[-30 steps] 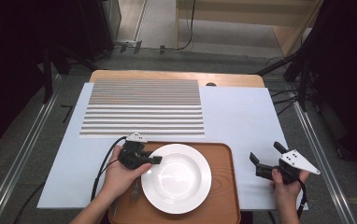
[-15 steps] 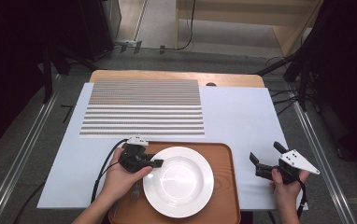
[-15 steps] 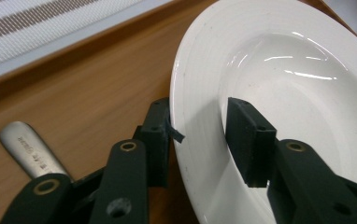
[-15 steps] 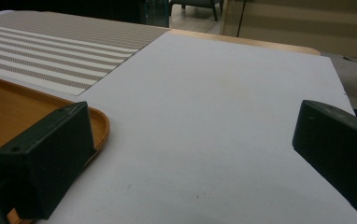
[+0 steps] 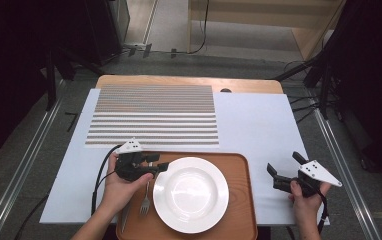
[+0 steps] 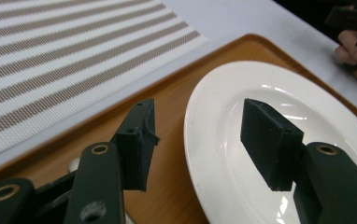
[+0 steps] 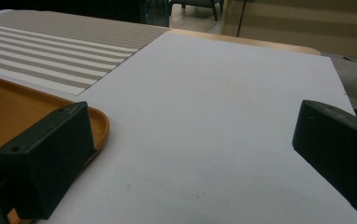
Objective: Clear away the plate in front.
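A white plate lies on a wooden tray at the table's near edge. My left gripper is at the plate's left rim. In the left gripper view its jaws have just been opening and straddle the rim of the plate without touching it, one over the tray, one over the plate. A fork lies on the tray left of the plate, under my left hand. My right gripper is open right of the tray, over the white table cover, with nothing between its jaws.
A striped placemat covers the far left of the white cover. The tray's right corner lies close to my right gripper. My right hand is beyond the plate in the left gripper view. Dark stands and cables ring the table.
The left gripper's jaws have spread apart and let go of the plate's rim, and the gripper has lifted slightly. The plate sits a little farther right than a second ago. The right gripper has stayed still.
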### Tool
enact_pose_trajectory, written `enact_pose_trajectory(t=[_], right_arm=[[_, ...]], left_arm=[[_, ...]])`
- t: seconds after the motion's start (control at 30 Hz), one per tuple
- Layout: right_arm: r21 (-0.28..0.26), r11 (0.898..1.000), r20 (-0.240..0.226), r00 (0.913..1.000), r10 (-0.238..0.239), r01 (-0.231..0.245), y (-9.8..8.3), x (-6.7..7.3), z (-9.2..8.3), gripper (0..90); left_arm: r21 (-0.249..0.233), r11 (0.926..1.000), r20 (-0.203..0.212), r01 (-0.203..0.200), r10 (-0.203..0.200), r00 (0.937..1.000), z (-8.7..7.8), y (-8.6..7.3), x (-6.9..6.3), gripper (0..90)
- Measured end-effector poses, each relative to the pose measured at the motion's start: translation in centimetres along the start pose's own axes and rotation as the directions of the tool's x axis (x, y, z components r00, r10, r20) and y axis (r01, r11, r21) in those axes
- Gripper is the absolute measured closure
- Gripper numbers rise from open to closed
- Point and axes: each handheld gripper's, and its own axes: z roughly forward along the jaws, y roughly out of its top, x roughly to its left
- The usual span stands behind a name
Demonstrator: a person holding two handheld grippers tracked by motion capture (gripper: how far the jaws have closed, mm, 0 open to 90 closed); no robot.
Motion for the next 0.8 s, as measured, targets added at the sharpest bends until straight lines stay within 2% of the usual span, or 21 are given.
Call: enact_pose_trajectory(t=[0.27, 0.5, 0.6, 0.67, 0.7, 0.77, 0.8], right_arm=[[0.001, 1.0, 0.002, 1.0, 0.0, 0.0, 0.0, 0.0, 0.0, 0.0], [0.003, 1.0, 0.001, 1.0, 0.001, -0.001, 0.0, 0.0, 0.0, 0.0], [0.003, 1.0, 0.002, 1.0, 0.0, 0.0, 0.0, 0.0, 0.0, 0.0], [0.003, 1.0, 0.001, 1.0, -0.001, 0.001, 0.0, 0.0, 0.0, 0.0], [0.003, 1.0, 0.001, 1.0, -0.001, 0.001, 0.0, 0.0, 0.0, 0.0], [0.003, 1.0, 0.001, 1.0, -0.002, 0.002, 0.0, 0.0, 0.0, 0.0], [0.003, 1.0, 0.001, 1.0, -0.002, 0.002, 0.0, 0.0, 0.0, 0.0]], left_arm=[[-0.055, 0.9985, -0.012, 0.001, -0.002, 0.9999, -1.4, 0.1, 0.9, 40.9], [-0.104, 0.9944, -0.027, -0.016, 0.013, 0.9995, -2.6, 0.1, 1.8, 38.1], [-0.137, 0.9903, -0.019, -0.022, 0.02, 0.9996, -3.2, -0.1, 2.1, 33.8], [-0.139, 0.9901, -0.01, -0.019, 0.018, 0.9998, -3.3, 0.0, 2.2, 25.1], [-0.144, 0.9893, -0.013, -0.02, 0.019, 0.9997, -3.4, -0.1, 2.2, 25.1], [-0.155, 0.9877, -0.001, -0.024, 0.024, 0.9997, -3.6, -0.1, 2.4, 15.0], [-0.161, 0.9866, -0.004, -0.027, 0.026, 0.9996, -3.7, -0.2, 2.4, 15.0]])
